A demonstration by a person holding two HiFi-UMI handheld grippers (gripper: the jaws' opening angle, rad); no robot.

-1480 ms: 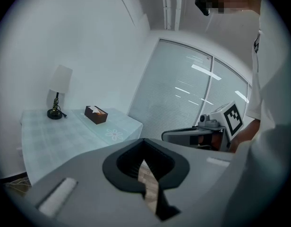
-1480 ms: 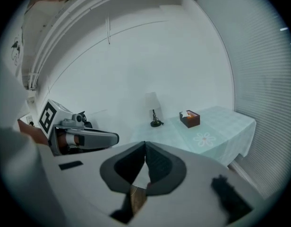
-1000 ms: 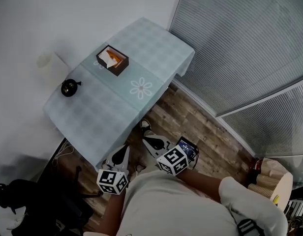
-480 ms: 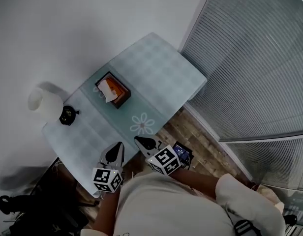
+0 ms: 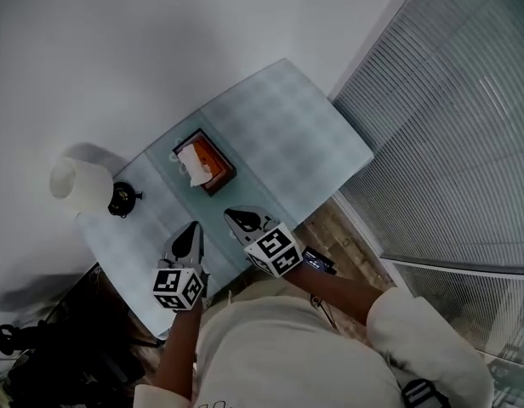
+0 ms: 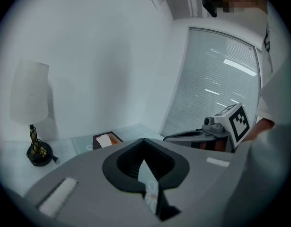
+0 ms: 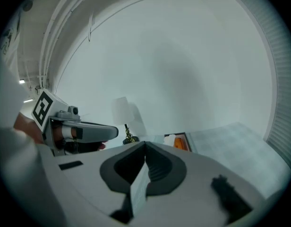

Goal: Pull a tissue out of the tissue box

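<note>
Head view is showing the reach stage only. Both tools are hovering over the near part of the counter (image 5: 287,117). The tissue box (image 5: 209,161) is sitting well ahead of them, mid-counter, with a white tissue (image 5: 192,165) poking up from its top. The left tool (image 5: 190,232) and the right tool (image 5: 236,218) are each holding their jaws together on nothing, as their own views are confirming. Nothing is being pulled yet. To my eye, the next move is asking one tool to go to the box, part its jaws and pinch the raised tissue, perhaps with the other steadying the box. How the tissue is folded is too small to make out, and the person's body is hiding the counter's nearest edge.
</note>
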